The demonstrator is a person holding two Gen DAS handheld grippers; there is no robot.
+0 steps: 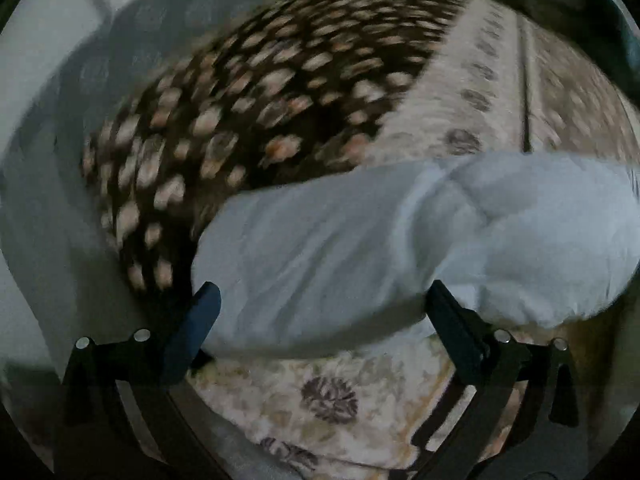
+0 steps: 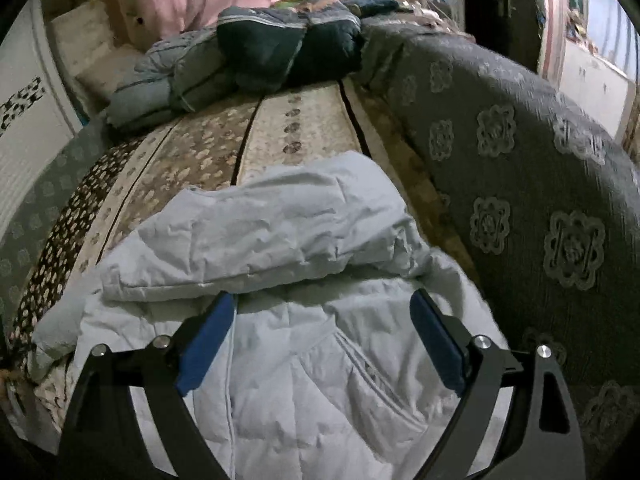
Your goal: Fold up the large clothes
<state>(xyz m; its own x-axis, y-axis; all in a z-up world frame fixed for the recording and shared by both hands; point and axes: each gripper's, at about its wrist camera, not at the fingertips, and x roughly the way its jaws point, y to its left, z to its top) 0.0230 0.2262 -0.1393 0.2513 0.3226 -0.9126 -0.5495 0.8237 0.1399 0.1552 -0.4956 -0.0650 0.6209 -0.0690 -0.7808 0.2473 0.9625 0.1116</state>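
A pale blue padded jacket [image 2: 280,280] lies on a bed with a floral patterned cover [image 2: 304,124]. In the right wrist view a sleeve is folded across its upper part and the quilted body with a pocket lies below. My right gripper [image 2: 322,308] is open just above the jacket's body, holding nothing. In the left wrist view a puffy part of the same jacket [image 1: 400,240] lies across the middle. My left gripper [image 1: 320,296] is open, its fingers on either side of the jacket's near edge. The view is blurred.
A heap of dark blue and grey bedding [image 2: 256,56] lies at the far end of the bed. A grey flower-patterned quilt [image 2: 520,184] runs along the right side. A dark spotted strip of the cover [image 1: 248,96] lies on the left. A white wall [image 2: 24,136] stands at the left.
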